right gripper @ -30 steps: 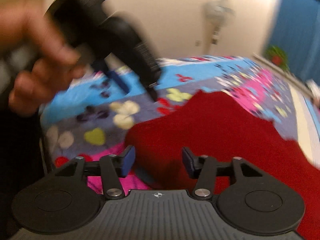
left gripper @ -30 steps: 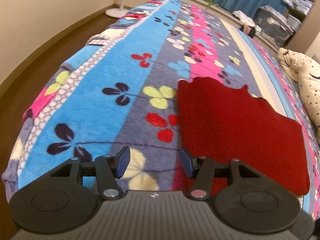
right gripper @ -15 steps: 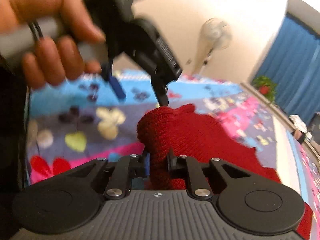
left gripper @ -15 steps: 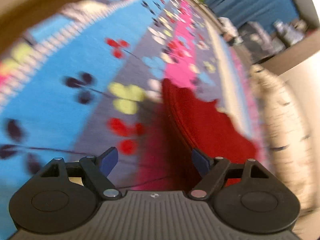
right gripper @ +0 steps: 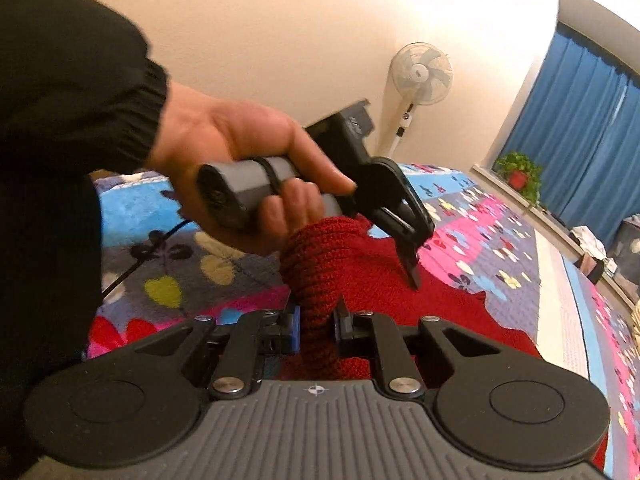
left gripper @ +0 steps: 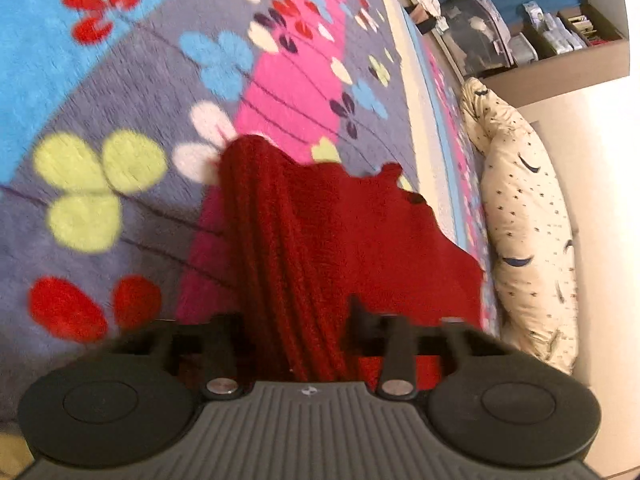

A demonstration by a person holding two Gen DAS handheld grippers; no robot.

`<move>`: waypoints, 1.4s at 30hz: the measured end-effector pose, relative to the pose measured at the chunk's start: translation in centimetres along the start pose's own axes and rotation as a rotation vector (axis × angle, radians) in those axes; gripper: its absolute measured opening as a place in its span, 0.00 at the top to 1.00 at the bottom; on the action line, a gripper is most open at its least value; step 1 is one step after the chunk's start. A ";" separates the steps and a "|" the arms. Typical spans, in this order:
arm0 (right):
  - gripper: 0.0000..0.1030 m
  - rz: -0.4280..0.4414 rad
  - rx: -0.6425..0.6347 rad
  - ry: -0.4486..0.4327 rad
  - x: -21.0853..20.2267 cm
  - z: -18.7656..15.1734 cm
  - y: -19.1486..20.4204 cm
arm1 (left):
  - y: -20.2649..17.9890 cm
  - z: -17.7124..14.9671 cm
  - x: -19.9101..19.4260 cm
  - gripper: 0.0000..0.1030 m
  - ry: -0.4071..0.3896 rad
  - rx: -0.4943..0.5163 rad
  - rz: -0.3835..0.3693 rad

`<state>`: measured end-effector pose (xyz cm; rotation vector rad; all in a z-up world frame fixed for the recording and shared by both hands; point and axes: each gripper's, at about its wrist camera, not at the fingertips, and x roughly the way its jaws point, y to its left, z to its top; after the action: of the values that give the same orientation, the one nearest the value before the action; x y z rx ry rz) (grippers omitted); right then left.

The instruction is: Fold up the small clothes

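A dark red knitted garment [left gripper: 360, 236] lies on a flowered blanket [left gripper: 120, 100] on a bed. In the left wrist view my left gripper [left gripper: 296, 328] is shut on a bunched fold of its near edge and lifts it. In the right wrist view my right gripper [right gripper: 316, 330] is shut on another raised fold of the red garment [right gripper: 320, 264]. The left gripper [right gripper: 408, 252] also shows there, held in a hand, its fingers down on the red cloth just beyond the raised fold.
A cream dotted pillow [left gripper: 524, 216] lies along the bed's right side by the wall. Storage boxes [left gripper: 480, 36] stand beyond the bed. A standing fan [right gripper: 416, 80], blue curtains [right gripper: 580, 120] and a potted plant [right gripper: 520, 172] are at the far end.
Both grippers were open above the flat red garment; the right shut on its edge first, then the left. Both folds are now lifted off the blanket.
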<state>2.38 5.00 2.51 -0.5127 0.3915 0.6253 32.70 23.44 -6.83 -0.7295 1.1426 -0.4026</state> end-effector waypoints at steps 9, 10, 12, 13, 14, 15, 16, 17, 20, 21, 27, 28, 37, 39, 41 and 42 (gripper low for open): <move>0.86 0.188 0.336 -0.189 -3.6 5.9 -1.6 | 0.3 -2.4 -13.0 0.75 -0.303 0.037 -0.107; 0.86 0.214 0.385 -0.203 -3.8 6.0 -1.9 | 0.6 -2.8 -13.2 0.75 -0.305 0.015 -0.078; 0.86 0.219 0.417 -0.190 -3.5 5.3 -1.7 | 0.3 -3.2 -12.2 0.75 -0.272 0.024 0.026; 0.86 0.215 0.417 -0.168 -3.1 4.7 -1.5 | 0.0 -3.2 -11.7 0.75 -0.261 0.038 0.068; 0.86 0.208 0.437 -0.143 -2.9 4.0 -1.4 | -0.2 -3.3 -11.3 0.75 -0.256 0.044 0.104; 0.86 0.203 0.465 -0.127 -2.8 3.6 -1.5 | -0.4 -3.4 -11.2 0.75 -0.259 0.037 0.114; 0.86 0.201 0.493 -0.121 -3.0 3.3 -1.7 | -0.5 -3.4 -11.4 0.74 -0.264 0.027 0.106; 0.86 0.196 0.505 -0.124 -3.3 3.2 -1.8 | -0.8 -3.5 -11.6 0.74 -0.272 0.024 0.098; 0.86 0.165 0.496 -0.139 -4.3 3.2 -2.5 | -1.2 -4.0 -12.3 0.61 -0.289 0.028 0.104; 0.86 0.155 0.497 -0.138 -4.5 3.0 -2.7 | -1.5 -4.0 -12.4 0.56 -0.292 0.020 0.114; 0.86 0.141 0.551 -0.106 -5.7 1.4 -5.6 | -5.1 -5.6 -14.5 0.24 -0.396 0.062 0.121; 0.86 0.133 0.539 -0.101 -6.0 1.2 -6.3 | -5.8 -6.3 -15.1 0.20 -0.429 0.096 0.110; 0.86 0.114 0.688 -0.080 -6.4 -2.6 -12.0 | -8.1 -10.3 -16.1 0.20 -0.483 0.166 0.078; 0.87 0.113 0.748 -0.079 -6.3 -3.6 -12.7 | -8.2 -10.4 -15.9 0.20 -0.484 0.167 0.091; 0.87 0.099 0.818 -0.077 -6.4 -4.7 -13.9 | -8.5 -10.4 -15.3 0.20 -0.471 0.180 0.100; 0.87 0.087 0.855 -0.078 -6.6 -5.3 -14.7 | -8.6 -10.4 -14.9 0.20 -0.457 0.191 0.101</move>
<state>5.81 -11.15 6.38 0.3445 0.5630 0.5008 18.05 23.52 6.95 -0.5561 0.6961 -0.2380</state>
